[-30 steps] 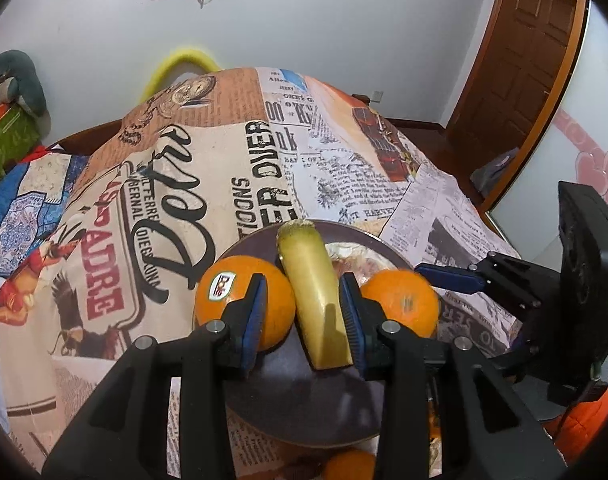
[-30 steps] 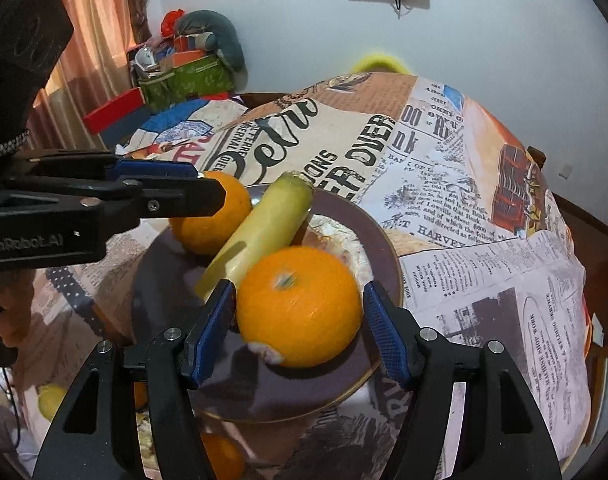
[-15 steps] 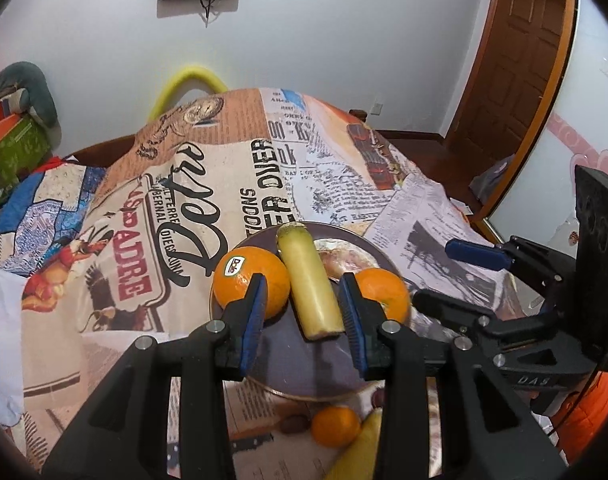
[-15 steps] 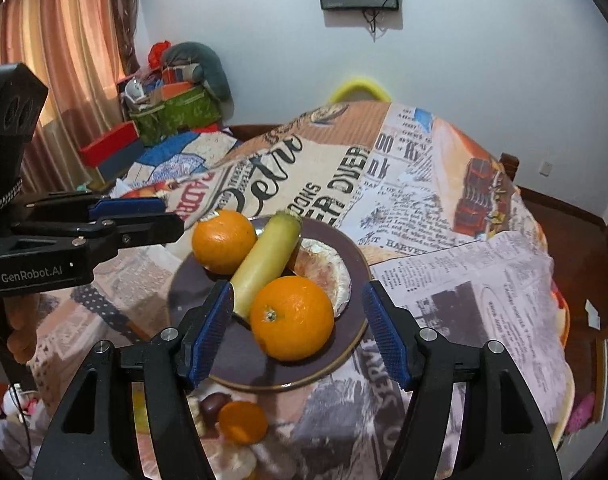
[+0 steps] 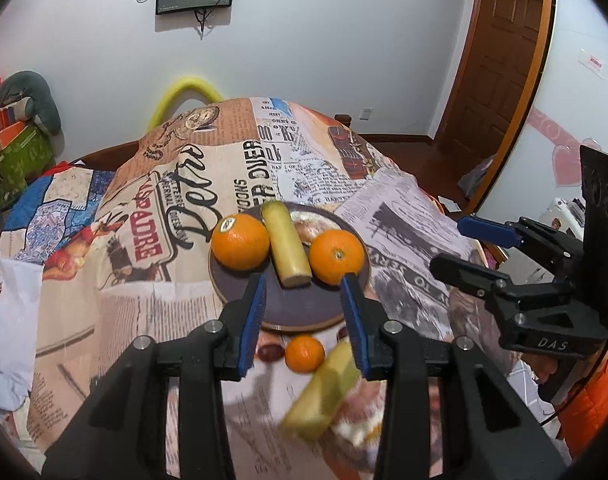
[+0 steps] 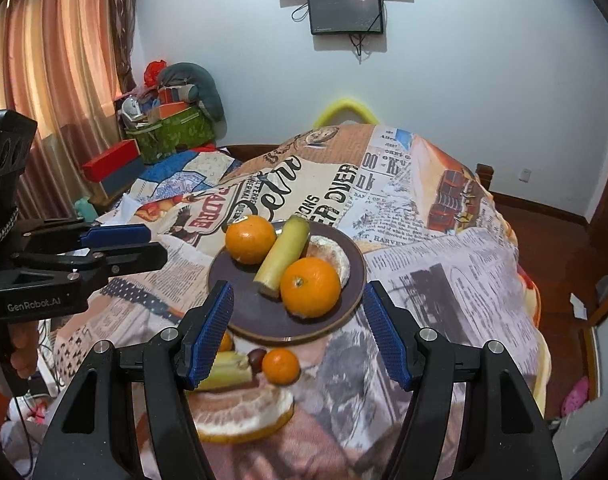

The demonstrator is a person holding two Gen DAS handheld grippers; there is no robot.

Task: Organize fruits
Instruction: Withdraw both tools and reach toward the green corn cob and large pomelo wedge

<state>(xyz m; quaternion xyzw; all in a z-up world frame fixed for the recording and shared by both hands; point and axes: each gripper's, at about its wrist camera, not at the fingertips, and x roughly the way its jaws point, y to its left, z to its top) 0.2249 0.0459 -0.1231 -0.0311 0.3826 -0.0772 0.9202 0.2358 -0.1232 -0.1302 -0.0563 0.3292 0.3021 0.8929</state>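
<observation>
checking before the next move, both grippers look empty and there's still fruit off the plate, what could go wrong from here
1. The plate already holds two oranges, a yellow stick-shaped piece and a peeled segment. Adding fruit could nudge the near orange off the rim.
2. The small orange and the dark round fruit lie close together, so an open gripper may knock one aside.
3. The tablecloth looks wrinkled, so round fruit may roll.
</observation>
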